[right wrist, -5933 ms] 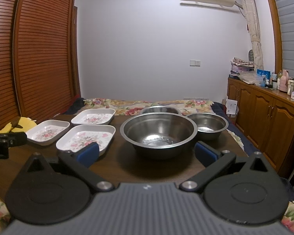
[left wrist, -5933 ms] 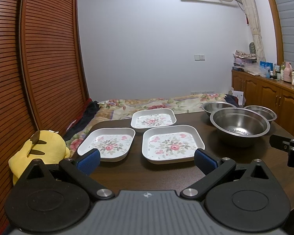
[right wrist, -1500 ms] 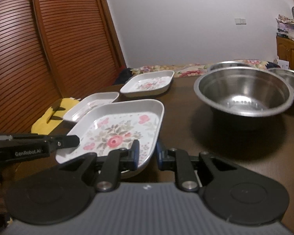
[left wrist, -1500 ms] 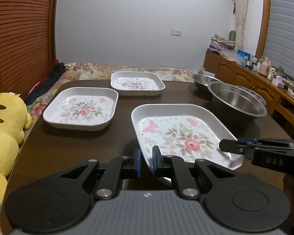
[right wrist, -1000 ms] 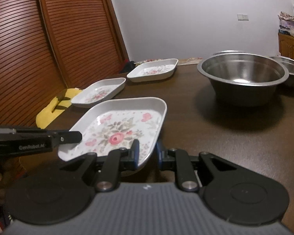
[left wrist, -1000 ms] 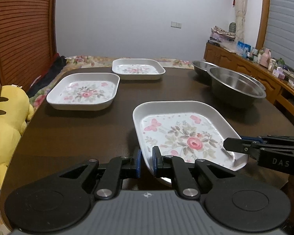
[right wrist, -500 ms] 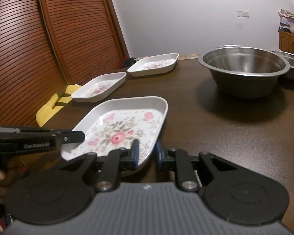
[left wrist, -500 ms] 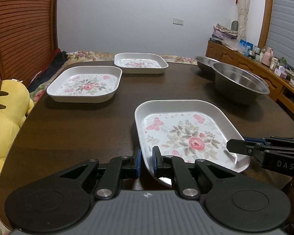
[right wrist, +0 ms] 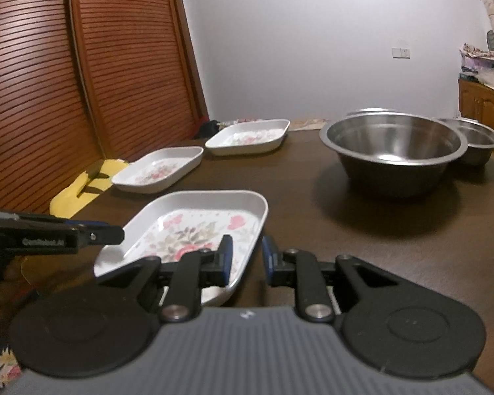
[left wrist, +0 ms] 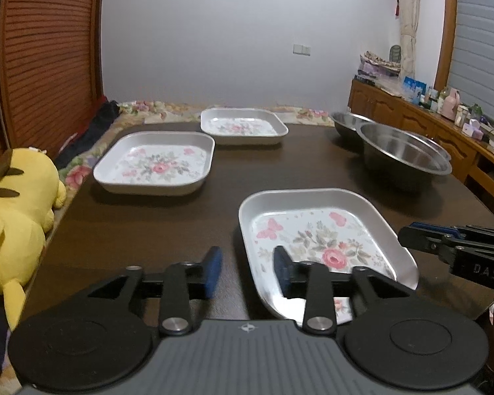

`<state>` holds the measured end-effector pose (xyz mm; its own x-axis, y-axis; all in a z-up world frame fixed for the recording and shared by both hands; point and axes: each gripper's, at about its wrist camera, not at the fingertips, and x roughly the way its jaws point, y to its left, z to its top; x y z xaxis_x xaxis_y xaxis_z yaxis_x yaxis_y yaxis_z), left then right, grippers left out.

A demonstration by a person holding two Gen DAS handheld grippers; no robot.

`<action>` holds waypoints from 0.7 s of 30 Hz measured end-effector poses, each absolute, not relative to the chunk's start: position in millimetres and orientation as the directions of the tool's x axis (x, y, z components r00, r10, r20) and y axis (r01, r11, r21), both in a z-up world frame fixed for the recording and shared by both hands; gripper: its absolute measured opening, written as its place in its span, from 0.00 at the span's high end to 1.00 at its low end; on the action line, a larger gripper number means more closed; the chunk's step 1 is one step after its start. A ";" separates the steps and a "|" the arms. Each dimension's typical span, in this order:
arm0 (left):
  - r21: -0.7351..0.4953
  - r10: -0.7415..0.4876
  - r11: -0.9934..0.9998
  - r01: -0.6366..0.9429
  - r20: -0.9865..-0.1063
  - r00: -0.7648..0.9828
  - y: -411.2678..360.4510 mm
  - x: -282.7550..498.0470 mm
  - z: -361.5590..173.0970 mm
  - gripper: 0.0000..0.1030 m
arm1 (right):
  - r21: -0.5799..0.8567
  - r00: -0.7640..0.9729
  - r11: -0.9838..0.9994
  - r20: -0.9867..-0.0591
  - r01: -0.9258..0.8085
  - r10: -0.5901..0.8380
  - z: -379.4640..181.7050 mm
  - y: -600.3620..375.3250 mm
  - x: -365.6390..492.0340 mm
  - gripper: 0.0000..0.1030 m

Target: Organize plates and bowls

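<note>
Dark brown wooden table [left wrist: 148, 230] fills the room's middle, with slatted wooden doors on the left and a pale wall beyond. On its far right sit three steel bowls, the large bowl [right wrist: 392, 151] nearest, two smaller ones behind it. Two floral plates lie at the far left, one plate [left wrist: 154, 163] nearer and another plate [left wrist: 243, 125] farther. A third floral plate [left wrist: 316, 230] rests at the table's near edge, between both claws. The left gripper [left wrist: 247, 268] straddles that plate's near left rim; its jaws are opening, blue pads standing clear on either side of the rim, not pressing it. The right gripper [right wrist: 245, 258] straddles the near right rim with a narrow gap; in its own view the pads appear just off the rim, so it seems to hold nothing. Seen from the left camera, the right tool reads "DAS"; the writing on the left tool is too blurred to read. A yellow plush toy [left wrist: 13, 217] sits beside the table's left edge.
</note>
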<state>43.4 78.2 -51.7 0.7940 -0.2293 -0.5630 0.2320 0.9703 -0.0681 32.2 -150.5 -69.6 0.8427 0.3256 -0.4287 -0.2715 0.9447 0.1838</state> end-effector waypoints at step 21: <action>-0.059 -0.177 0.983 0.174 -0.554 0.814 77.3 48.7 -34.8 0.00 | 0.180 0.867 0.949 -0.391 -0.258 0.310 -57.2 -160.2 42.0 0.57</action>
